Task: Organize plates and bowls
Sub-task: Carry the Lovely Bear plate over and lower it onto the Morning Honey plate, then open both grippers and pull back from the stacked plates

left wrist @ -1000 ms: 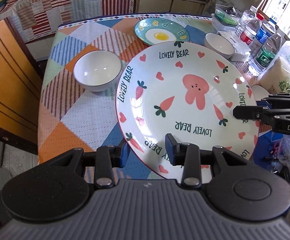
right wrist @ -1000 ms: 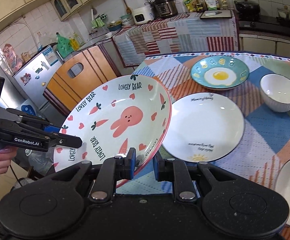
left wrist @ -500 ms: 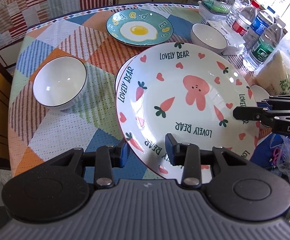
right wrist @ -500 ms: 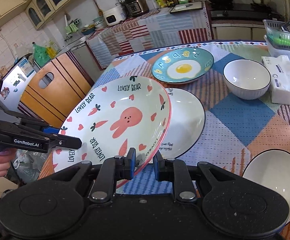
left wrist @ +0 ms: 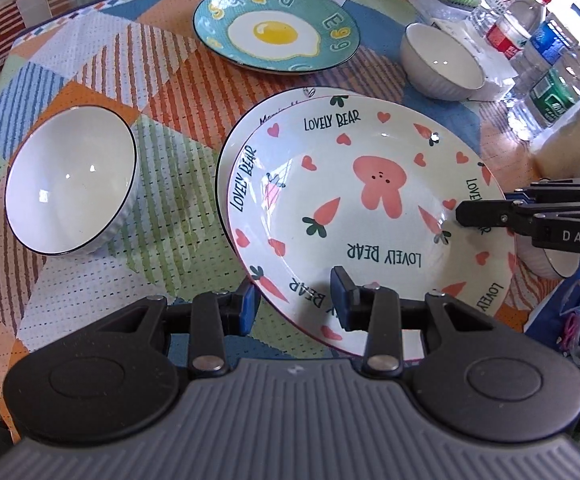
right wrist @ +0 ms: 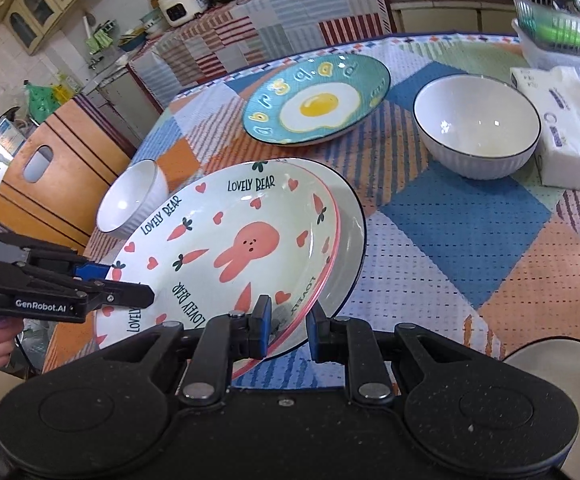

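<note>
stacking step: left gripper [left wrist: 294, 296] and right gripper [right wrist: 286, 330] each pinch opposite rims of the rabbit plate [left wrist: 370, 216], held tilted just over the white plate [right wrist: 350, 248] on the table (egg plate [left wrist: 276, 36] well apart); next, level, lower, let go.

"LOVELY BEAR" on rabbit plate [left wrist: 370, 216]

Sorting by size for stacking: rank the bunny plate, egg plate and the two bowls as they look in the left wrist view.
1. bunny plate, though nearest the camera
2. egg plate
3. left bowl
4. far bowl

The bowls may match; the left one is just nearer.
</note>
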Available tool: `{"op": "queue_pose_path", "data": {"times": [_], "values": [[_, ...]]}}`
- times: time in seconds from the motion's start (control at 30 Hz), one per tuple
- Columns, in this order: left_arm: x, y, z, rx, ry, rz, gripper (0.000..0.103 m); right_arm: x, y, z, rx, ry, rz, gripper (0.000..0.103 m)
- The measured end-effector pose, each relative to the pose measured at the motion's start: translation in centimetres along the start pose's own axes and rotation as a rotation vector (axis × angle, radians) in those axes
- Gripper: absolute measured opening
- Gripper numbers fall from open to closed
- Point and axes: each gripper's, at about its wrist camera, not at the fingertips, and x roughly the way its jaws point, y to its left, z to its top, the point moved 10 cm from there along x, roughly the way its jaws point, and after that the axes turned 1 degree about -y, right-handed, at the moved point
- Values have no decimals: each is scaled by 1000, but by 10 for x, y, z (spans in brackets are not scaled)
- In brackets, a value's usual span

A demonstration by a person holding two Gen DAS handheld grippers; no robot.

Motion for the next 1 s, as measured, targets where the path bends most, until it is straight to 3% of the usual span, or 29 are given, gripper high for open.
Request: {"op": "queue_pose_path", "data": {"times": [0.33,0.6,0.87,1.0], "values": [[21,14,-5,-41,66,-2,37,16,9,-2,-62,14,-92,24],[28,7,-5,-16,85,9,37,19,13,0,-187,20,-259,33],[35,1,2,41,97,81,39,35,19,0,-387,45,-467,43],[37,1,2,41,107,86,40,42,23,1,-467,54,-523,50]]}}
